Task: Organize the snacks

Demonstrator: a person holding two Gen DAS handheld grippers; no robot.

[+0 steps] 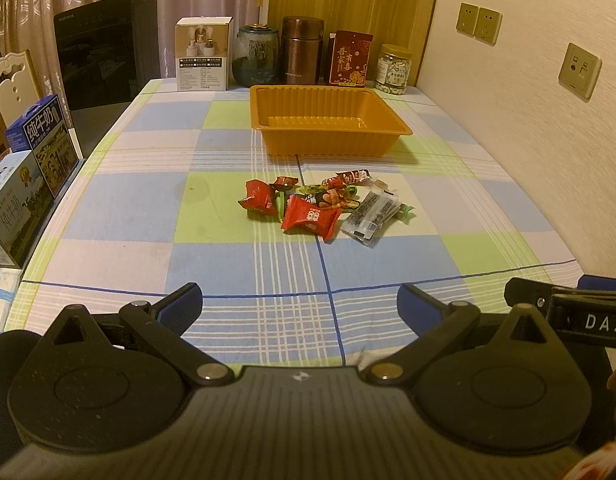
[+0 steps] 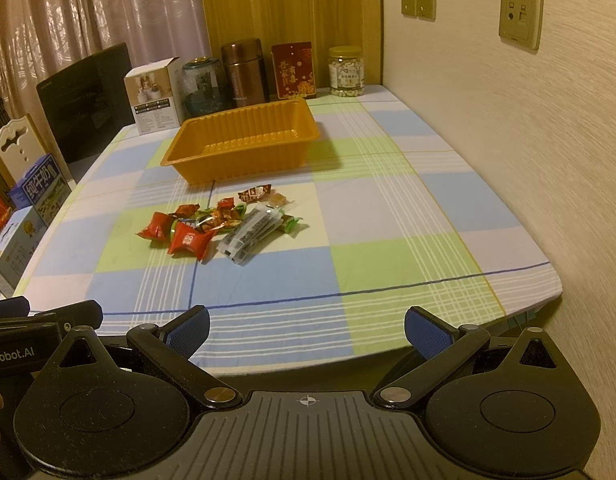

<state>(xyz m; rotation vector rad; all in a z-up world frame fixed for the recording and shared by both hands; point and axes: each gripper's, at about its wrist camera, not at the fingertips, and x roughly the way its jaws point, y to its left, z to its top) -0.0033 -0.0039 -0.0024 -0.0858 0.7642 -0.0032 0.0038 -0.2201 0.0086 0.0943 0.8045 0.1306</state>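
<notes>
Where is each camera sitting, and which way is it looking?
Left wrist: rides on the left gripper, open, facing across the table at the snack pile and orange tray; the right gripper's side pokes in at right.
Right wrist: rides on the right gripper, open, facing the same table from nearer the wall.
Shared: snack pile, tray, and the jars along the far edge.

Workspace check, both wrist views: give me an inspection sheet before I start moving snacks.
Surface: table with checked cloth, flat.
Job's things: orange tray empty; snack pile loose on the cloth in front of it, apart from it.
Clutter: white box, jars, brown flask, red pouch along the far edge; milk cartons at left.
Grippers: left gripper open, empty; right gripper open, empty; both short of the pile.
Cables: nothing seen.
Surroundings: wall with sockets at right, curtains behind.
</notes>
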